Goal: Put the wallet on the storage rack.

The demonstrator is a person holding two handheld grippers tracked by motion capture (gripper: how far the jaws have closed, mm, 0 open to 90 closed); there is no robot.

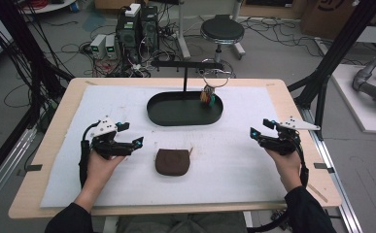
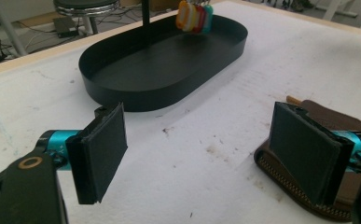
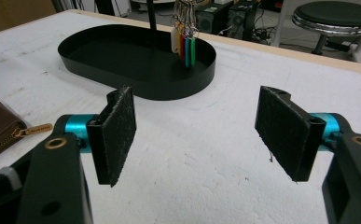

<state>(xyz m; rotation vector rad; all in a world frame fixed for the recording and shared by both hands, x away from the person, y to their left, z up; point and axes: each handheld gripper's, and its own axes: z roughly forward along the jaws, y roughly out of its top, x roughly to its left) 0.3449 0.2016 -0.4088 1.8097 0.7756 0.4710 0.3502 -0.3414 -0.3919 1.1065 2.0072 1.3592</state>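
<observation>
One brown zip pouch point(image 1: 172, 162), one black oval tray point(image 1: 184, 108), one bunch of coloured key tags point(image 1: 206, 96), two tools.

Black oval tray point(image 1: 176, 119) mid-table, coloured key tags point(image 1: 206, 96) hanging over it; stool point(image 1: 222, 30) beyond.

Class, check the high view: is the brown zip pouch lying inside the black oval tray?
No, the brown zip pouch lies on the white mat, apart from the black oval tray.

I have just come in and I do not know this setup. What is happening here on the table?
A person holds a left hand-held gripper and a right hand-held gripper over a white-covered table, both open and holding nothing. A brown zip pouch lies between them, nearer the left one. Behind it, coloured key tags hang from a stand over a black oval tray.
</observation>
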